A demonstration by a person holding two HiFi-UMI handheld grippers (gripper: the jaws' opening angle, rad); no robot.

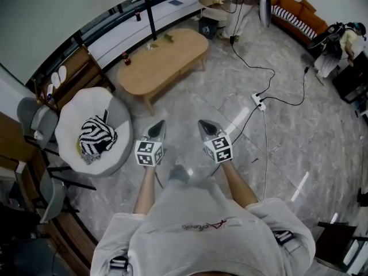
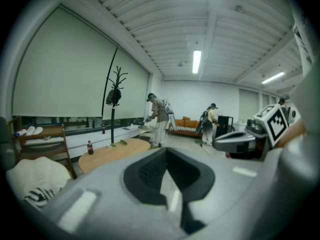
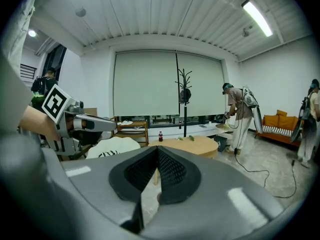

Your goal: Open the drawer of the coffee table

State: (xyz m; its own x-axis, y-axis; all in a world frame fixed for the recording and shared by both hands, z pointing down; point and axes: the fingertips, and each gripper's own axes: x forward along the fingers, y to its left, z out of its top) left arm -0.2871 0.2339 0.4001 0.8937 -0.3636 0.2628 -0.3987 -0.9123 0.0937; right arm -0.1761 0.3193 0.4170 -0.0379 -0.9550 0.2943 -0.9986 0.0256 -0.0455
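The oval wooden coffee table [image 1: 163,58] stands across the marble floor, well ahead of both grippers; its drawer front is not distinguishable. In the left gripper view the table [image 2: 112,152] lies left of the jaws, and in the right gripper view the table [image 3: 199,145] shows just above them. My left gripper [image 1: 157,129] and my right gripper [image 1: 206,127] are held side by side in the air, both pointing toward the table, both shut and empty. Neither touches anything.
A round white chair [image 1: 92,128] with a striped cushion sits left of my grippers. A power strip [image 1: 258,100] and black cables run across the floor to the right. A cola bottle [image 1: 126,58] and coat stand [image 1: 148,13] are at the table. People stand by an orange sofa [image 1: 299,13].
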